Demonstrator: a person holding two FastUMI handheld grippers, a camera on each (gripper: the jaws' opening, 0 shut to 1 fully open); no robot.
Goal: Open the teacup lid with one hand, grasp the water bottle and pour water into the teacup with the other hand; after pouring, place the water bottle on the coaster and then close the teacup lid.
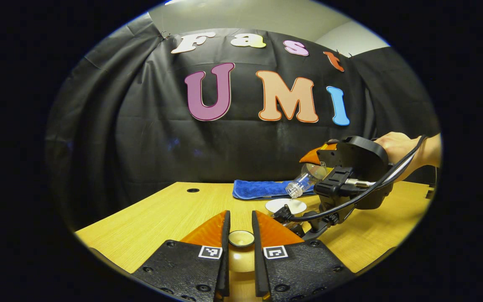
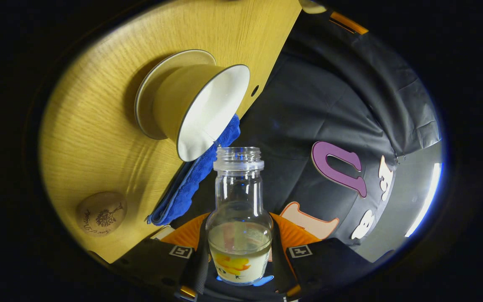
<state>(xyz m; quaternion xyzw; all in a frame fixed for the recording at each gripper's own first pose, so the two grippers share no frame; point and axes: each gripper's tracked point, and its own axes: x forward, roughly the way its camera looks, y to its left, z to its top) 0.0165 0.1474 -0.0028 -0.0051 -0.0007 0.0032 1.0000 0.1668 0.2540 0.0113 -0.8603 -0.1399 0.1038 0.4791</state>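
With the left gripper (image 1: 240,228) clenched on the teacup lid (image 1: 241,238) and the right gripper (image 2: 240,235) grasping the tilted water bottle (image 2: 239,218), keep its mouth over the open teacup (image 2: 199,111) near the tabletop's (image 2: 90,138) far edge.

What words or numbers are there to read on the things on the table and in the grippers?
Coaster: curly writing beside a little tree drawing, too small to read.
Water bottle: printed label, too blurred through the water to read.
Left gripper, holding the teacup lid, and right gripper: black-and-white square tags, patterns only, no words.
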